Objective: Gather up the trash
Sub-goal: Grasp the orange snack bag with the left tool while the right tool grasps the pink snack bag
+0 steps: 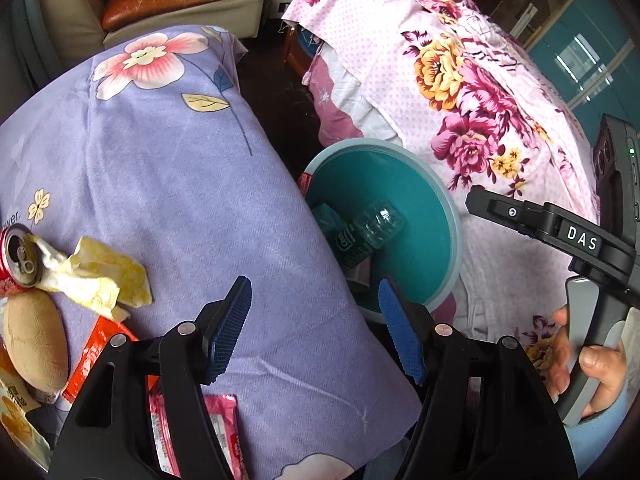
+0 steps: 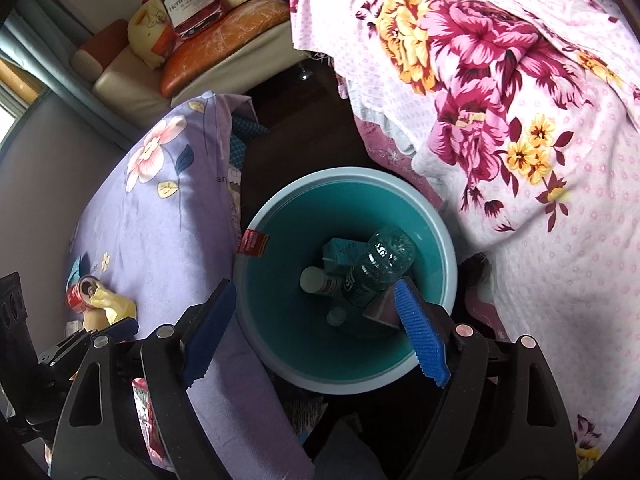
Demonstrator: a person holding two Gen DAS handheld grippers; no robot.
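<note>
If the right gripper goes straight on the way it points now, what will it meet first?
Probably the clear plastic bottle lying in the teal bin. The right gripper hangs open and empty above the bin's mouth, nothing between. Depth is unclear.

Red can (image 1: 18, 258) — cut by frame edge, partly under tissue (image 1: 96, 276)

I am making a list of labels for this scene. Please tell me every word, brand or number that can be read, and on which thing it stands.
"DAS": white letters on the right gripper.
"Hennessy": label of the bottle-shaped cushion on the sofa.
"ower.": cut-off print on the purple cloth.
Too small or blurred to read: plastic bottle label in the bin, red can, pink wrapper, red tag.
</note>
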